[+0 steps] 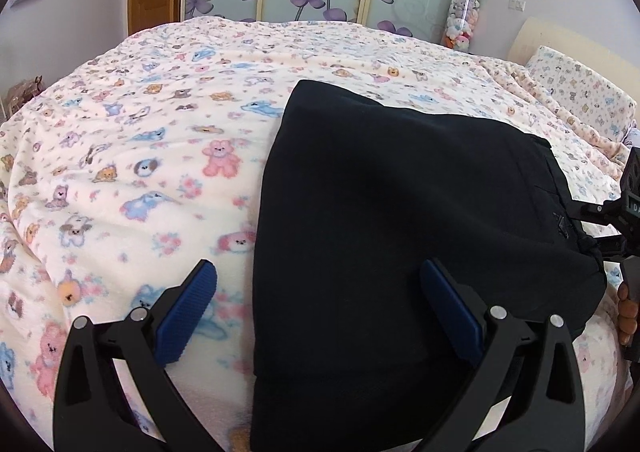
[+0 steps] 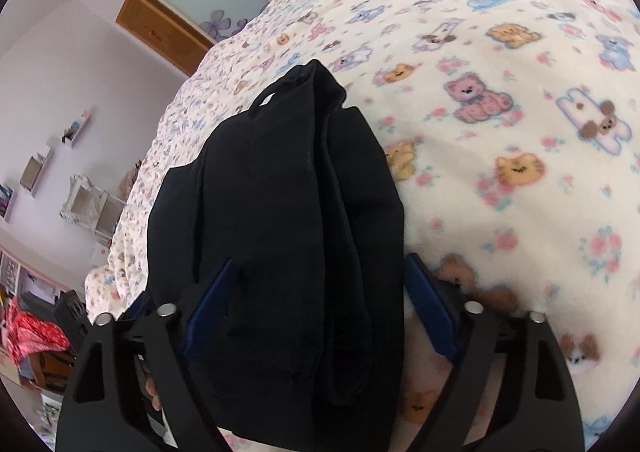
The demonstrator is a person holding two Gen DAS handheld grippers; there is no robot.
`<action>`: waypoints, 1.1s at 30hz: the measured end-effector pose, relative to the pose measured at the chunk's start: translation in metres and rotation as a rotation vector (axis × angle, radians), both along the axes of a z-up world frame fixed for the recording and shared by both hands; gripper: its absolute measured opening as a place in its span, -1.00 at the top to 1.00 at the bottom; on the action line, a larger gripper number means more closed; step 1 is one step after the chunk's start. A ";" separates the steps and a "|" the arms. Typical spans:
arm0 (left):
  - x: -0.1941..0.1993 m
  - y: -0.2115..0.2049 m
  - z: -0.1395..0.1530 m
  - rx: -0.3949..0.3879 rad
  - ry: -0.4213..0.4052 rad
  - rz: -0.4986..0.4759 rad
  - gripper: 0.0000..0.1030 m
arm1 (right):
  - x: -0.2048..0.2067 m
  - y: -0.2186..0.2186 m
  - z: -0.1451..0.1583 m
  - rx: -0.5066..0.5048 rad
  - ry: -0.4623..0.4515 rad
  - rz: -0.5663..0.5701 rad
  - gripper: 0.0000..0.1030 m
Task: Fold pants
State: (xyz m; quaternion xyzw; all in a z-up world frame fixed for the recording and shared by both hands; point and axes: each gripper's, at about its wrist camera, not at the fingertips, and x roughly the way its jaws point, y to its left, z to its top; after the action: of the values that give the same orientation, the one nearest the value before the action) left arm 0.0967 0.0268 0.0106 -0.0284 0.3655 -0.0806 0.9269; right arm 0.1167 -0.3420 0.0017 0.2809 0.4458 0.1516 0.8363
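The black soft-fabric pants (image 1: 408, 236) lie folded into a thick oblong bundle on the cream fleece blanket w/ pastel teddy-bear print (image 1: 132, 156), covering the bed.

Left gripper (image 1: 320, 308): jaws wide apart, holding nothing. Its left blue ribbed pad (image 1: 188, 316) sits over bare blanket, the right pad over the cloth, so the bundle's left edge runs between them, roughly straight ahead.

Right gripper (image 2: 316, 312): also spread wide, nothing clamped. The bundle's near end sits between its fingers; can't tell if the pads touch the cloth. In the right wrist view the long axis runs away from the gripper toward the far narrow end (image 2: 308, 80), stacked layers showing as lengthwise ridges.

Judgement: folding looks nearly done. Right gripper is closer to a grip, w/ cloth already between its fingers; left needs a shift toward the edge.
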 end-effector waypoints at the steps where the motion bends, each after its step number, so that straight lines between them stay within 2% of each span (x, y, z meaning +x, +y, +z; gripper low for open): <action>1: -0.001 -0.001 0.000 0.005 -0.003 0.002 -0.96 | 0.001 0.001 -0.001 -0.005 0.001 0.004 -0.48; 5: 0.000 -0.001 0.000 0.016 -0.005 0.004 -0.97 | 0.001 0.006 0.003 -0.023 -0.019 0.018 -0.23; 10: 0.001 -0.001 -0.001 0.003 0.002 0.007 -0.97 | -0.005 0.014 0.017 -0.071 -0.073 0.031 -0.06; 12: 0.001 0.001 -0.002 -0.002 0.004 0.010 -0.97 | -0.010 0.027 0.030 -0.115 -0.119 0.060 -0.06; 17: 0.002 0.005 -0.003 -0.020 0.014 0.026 -0.97 | -0.029 0.076 0.059 -0.359 -0.265 0.182 -0.06; 19: 0.001 0.005 -0.004 -0.027 0.017 0.027 -0.97 | -0.028 0.080 0.057 -0.394 -0.261 0.185 -0.06; 21: 0.001 0.004 -0.003 -0.028 0.016 0.024 -0.97 | -0.020 0.066 0.050 -0.323 -0.210 0.150 -0.06; 24: 0.000 0.004 -0.003 -0.035 0.015 0.015 -0.97 | -0.007 0.029 0.033 -0.108 -0.118 0.069 -0.07; 27: 0.001 0.007 -0.004 -0.061 0.027 0.006 -0.97 | 0.006 0.006 0.015 0.046 -0.028 0.020 -0.11; 29: 0.003 0.009 -0.005 -0.077 0.039 0.001 -0.97 | 0.015 -0.004 0.003 0.101 0.039 -0.001 -0.44; 31: 0.005 0.012 -0.003 -0.094 0.060 -0.005 -0.96 | 0.022 -0.009 -0.006 0.154 0.076 0.001 -0.48; 33: 0.005 0.016 0.004 -0.113 0.075 -0.023 -0.96 | 0.026 -0.009 -0.011 0.190 0.084 0.013 -0.42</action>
State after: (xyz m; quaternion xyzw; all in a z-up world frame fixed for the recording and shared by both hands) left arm 0.1016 0.0433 0.0142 -0.0795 0.3951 -0.1107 0.9085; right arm 0.1430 -0.3513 -0.0092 0.3620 0.4658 0.1866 0.7856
